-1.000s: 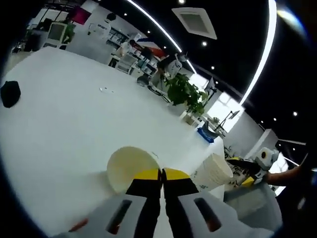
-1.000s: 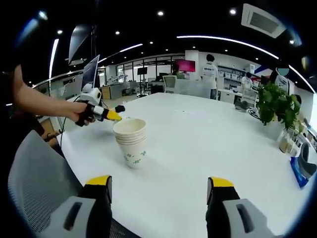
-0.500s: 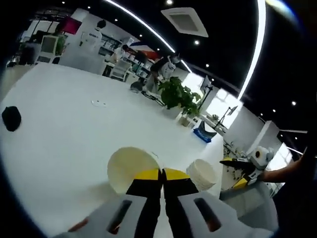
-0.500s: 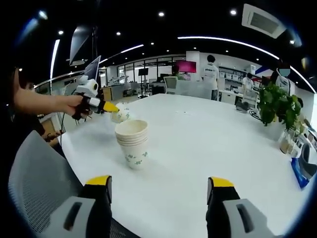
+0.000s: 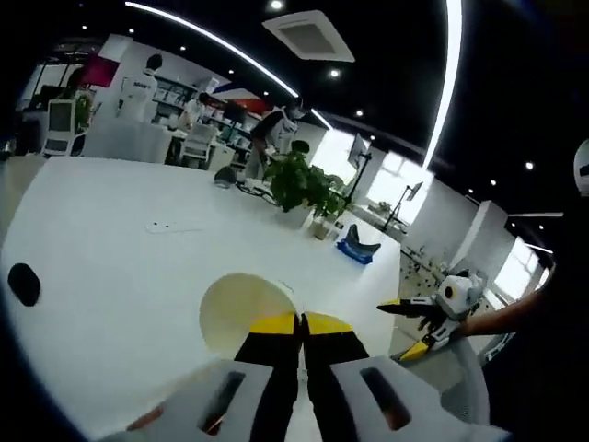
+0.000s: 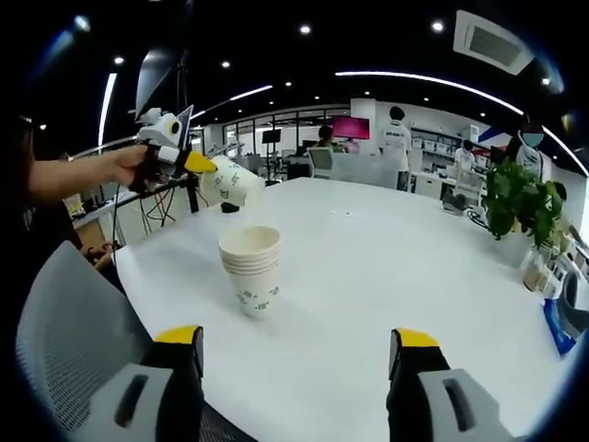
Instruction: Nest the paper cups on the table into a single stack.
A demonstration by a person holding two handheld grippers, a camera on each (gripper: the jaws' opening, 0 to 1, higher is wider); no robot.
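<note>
Aloft, left gripper holds a cup above the stack.

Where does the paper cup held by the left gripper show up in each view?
Left gripper view: the cup sits low in the middle, its open mouth just past the shut jaws.
Right gripper view: the same cup is upper left, lifted above the stack of cups, at the left gripper tip.
Shared landmark: the potted plant at the table's edge.
</note>
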